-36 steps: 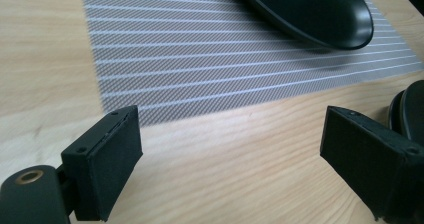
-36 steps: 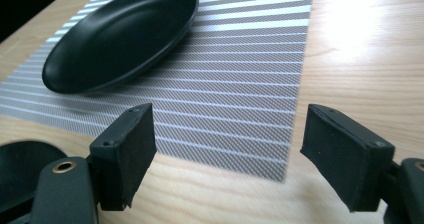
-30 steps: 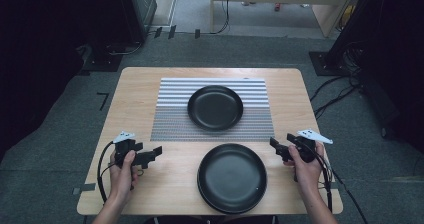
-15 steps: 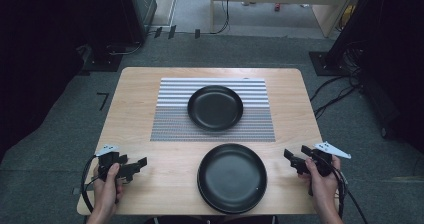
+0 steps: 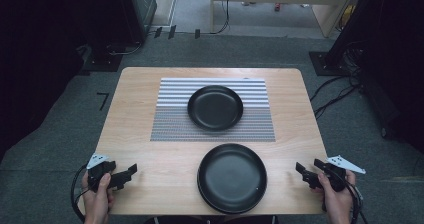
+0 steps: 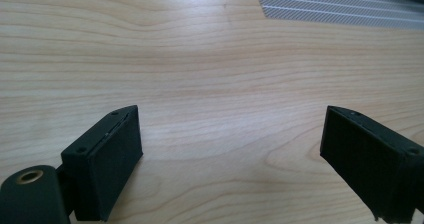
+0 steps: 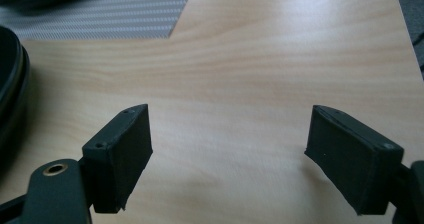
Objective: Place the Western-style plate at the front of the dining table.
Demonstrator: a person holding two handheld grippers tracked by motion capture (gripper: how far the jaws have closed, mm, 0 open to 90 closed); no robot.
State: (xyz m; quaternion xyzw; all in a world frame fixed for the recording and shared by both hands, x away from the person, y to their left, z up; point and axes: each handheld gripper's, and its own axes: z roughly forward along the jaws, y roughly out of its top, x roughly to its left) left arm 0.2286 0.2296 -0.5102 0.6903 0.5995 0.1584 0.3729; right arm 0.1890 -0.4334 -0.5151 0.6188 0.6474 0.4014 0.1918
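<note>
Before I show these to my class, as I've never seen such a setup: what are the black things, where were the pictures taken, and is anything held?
A person holds a hand-held gripper in each hand: the left gripper and the right gripper. The high view looks down on the wooden table. The other two come from cameras riding on the grippers, looking along their black fingers. On the table lie a striped mat bearing one black plate and a nearer black plate. Both grippers are open, holding nothing.

I see a light wooden table (image 5: 140,134) on grey carpet (image 5: 60,134), cables (image 5: 332,91) trailing right, dark equipment (image 5: 120,14) behind (left side dim).
</note>
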